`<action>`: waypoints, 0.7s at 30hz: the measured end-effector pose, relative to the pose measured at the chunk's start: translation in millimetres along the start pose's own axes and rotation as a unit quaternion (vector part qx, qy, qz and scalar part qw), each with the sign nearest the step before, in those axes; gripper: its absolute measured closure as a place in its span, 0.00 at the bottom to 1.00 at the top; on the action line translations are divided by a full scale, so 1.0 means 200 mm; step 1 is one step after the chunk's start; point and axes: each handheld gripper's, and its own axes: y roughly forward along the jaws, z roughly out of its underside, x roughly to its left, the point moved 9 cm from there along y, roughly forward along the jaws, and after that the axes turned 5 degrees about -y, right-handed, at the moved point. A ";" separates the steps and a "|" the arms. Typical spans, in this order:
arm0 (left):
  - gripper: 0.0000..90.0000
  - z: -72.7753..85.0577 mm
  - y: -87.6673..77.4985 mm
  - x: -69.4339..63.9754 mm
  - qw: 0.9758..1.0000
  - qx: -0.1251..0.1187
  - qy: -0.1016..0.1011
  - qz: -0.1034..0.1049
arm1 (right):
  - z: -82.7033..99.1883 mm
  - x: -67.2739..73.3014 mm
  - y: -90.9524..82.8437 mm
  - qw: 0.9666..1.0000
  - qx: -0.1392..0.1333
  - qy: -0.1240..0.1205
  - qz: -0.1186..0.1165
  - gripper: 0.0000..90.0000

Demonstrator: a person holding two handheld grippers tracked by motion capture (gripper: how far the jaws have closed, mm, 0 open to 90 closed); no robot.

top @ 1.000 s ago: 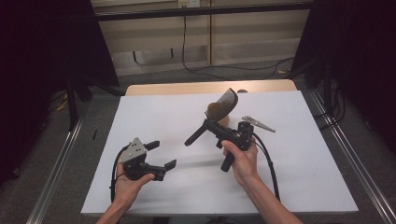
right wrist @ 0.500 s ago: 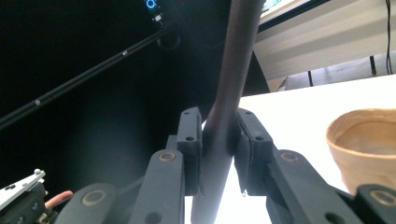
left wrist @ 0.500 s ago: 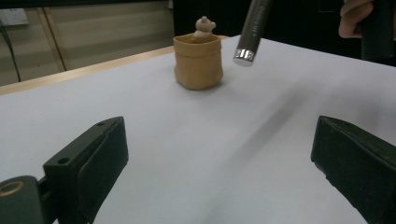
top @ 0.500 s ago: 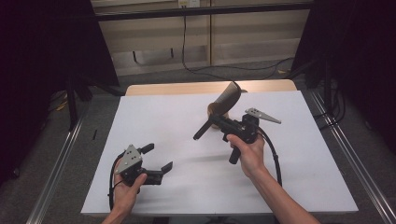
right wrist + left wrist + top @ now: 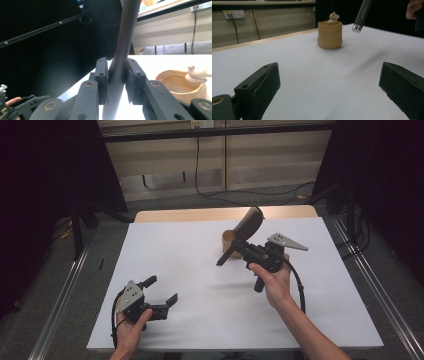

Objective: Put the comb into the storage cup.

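Two black jaws of the right gripper [image 5: 239, 249] clamp mid-handle on a dark, stiff, probably light spatula [image 5: 248, 226] tilted over the tan pot [image 5: 230, 239], while the left gripper [image 5: 162, 296] rests spread and empty near the table's [image 5: 200, 270] front edge.

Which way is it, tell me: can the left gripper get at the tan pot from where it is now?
Probably yes. The left gripper is open over bare white table, and nothing lies between it and the tan pot. The dark tool in the right gripper hangs beside the pot, which could crowd the approach.
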 end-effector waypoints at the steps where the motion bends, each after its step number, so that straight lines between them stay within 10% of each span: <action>1: 0.04 0.00 0.00 0.01 1.000 -0.002 -0.009 0.000 | 0.00 0.00 0.00 1.000 -0.001 -0.005 0.001 0.82; 13: 0.05 0.02 -0.09 0.07 0.999 -0.006 0.001 -0.048 | -0.07 -0.05 0.00 0.999 -0.003 -0.039 0.016 0.82; 21: 0.04 0.00 -0.10 0.07 0.999 -0.027 -0.013 -0.043 | -0.09 -0.07 0.03 0.998 0.001 -0.055 0.021 0.82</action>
